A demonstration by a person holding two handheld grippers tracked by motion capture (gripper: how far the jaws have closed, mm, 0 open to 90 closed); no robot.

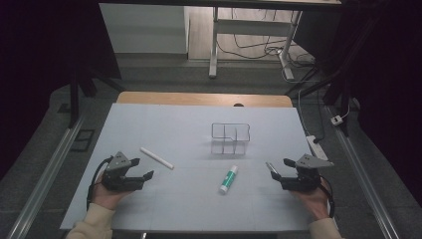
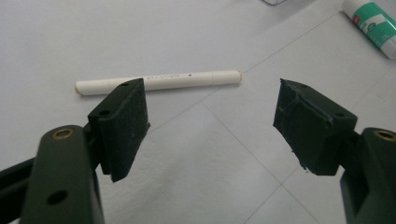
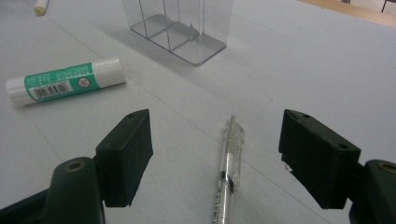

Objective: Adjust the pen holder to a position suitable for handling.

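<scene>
The left gripper [image 1: 147, 170] is held wide open and empty near the long white marker [image 2: 159, 81], while the equally spread right gripper [image 1: 278, 169] is held over the clear plastic pen [image 3: 229, 177] on the white table [image 1: 189, 209].

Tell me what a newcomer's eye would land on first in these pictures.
The clear divided organiser stands alone mid-table, and a green-and-white glue stick lies just in front of it. To the sides, the left gripper and right gripper rest with jaws wide open and nothing held. A white marker lies just beyond the left one, and a clear pen lies on the table between the right one's jaws.
</scene>
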